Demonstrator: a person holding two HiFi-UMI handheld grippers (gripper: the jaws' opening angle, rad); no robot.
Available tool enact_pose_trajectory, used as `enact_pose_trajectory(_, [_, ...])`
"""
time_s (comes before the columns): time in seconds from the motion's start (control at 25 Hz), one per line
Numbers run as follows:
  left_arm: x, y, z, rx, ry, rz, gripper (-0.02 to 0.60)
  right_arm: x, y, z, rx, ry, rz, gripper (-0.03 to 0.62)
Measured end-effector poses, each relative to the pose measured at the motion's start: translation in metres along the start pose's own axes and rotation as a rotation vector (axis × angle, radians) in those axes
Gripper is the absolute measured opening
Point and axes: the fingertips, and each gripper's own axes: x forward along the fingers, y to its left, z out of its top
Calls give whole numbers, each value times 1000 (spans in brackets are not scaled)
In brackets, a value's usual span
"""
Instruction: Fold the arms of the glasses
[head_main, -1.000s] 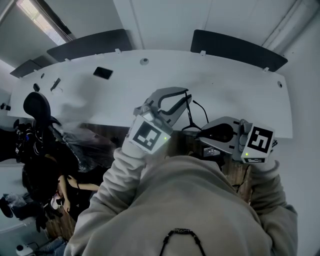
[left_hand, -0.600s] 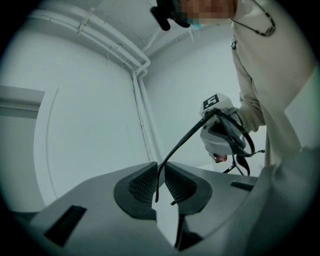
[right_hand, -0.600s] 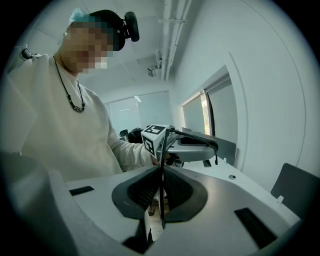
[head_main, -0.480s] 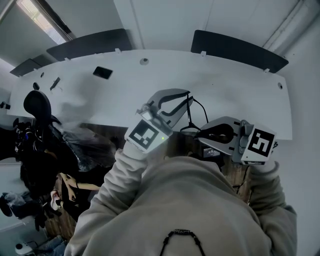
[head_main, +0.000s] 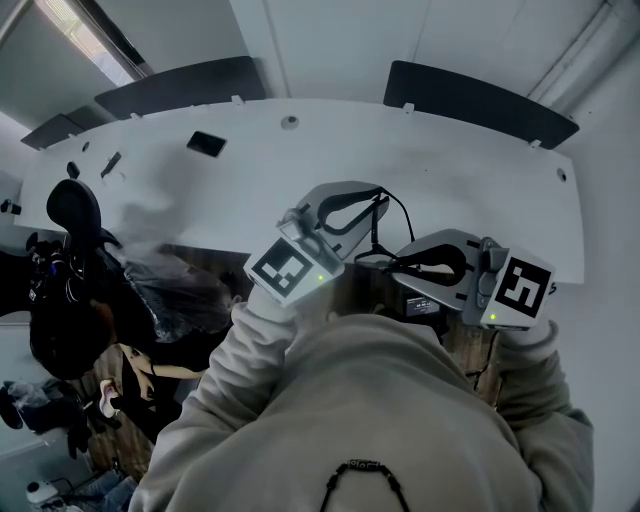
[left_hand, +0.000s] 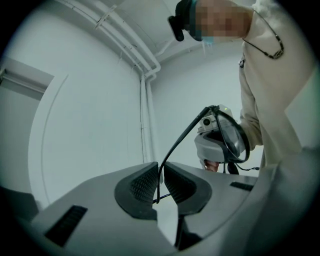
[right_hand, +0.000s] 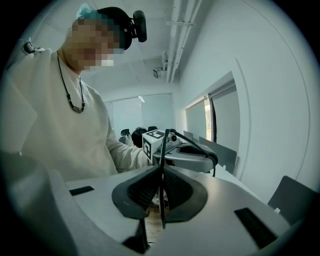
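Note:
Black-framed glasses (head_main: 404, 222) hang in the air between my two grippers, in front of the person's chest. My left gripper (left_hand: 160, 170) is shut on the tip of one thin arm (left_hand: 182, 140), which rises to the hinge and the lens (left_hand: 231, 137) at the right. Its jaws have just been closing with that arm between them. My right gripper (right_hand: 162, 172) is shut on the frame (right_hand: 161, 165), seen edge-on between its pads. Beyond it sits the left gripper's marker cube (right_hand: 153, 144). In the head view the left gripper (head_main: 372, 197) and the right gripper (head_main: 397, 263) stand close together.
A long white table (head_main: 450, 180) runs across ahead, with dark chairs (head_main: 480, 100) behind it and a small dark flat object (head_main: 205, 145) on its left part. Dark bags and seated people (head_main: 70, 300) crowd the left. White walls stand close on both sides.
The left gripper has rolled slightly; its marker cube has shifted a little left. The glasses' arm now curves closer to the right gripper. The right gripper has barely moved.

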Motion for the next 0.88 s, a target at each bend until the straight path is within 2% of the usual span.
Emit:
enact_pose_trajectory(0.24, [0, -6, 2, -84, -44, -28, 34, 1, -1, 8, -34, -15, -4, 43])
enact_pose_trajectory(0.88, [-1, -28, 8, -166, -85, -96, 23, 2, 2, 18, -71, -53, 0, 43])
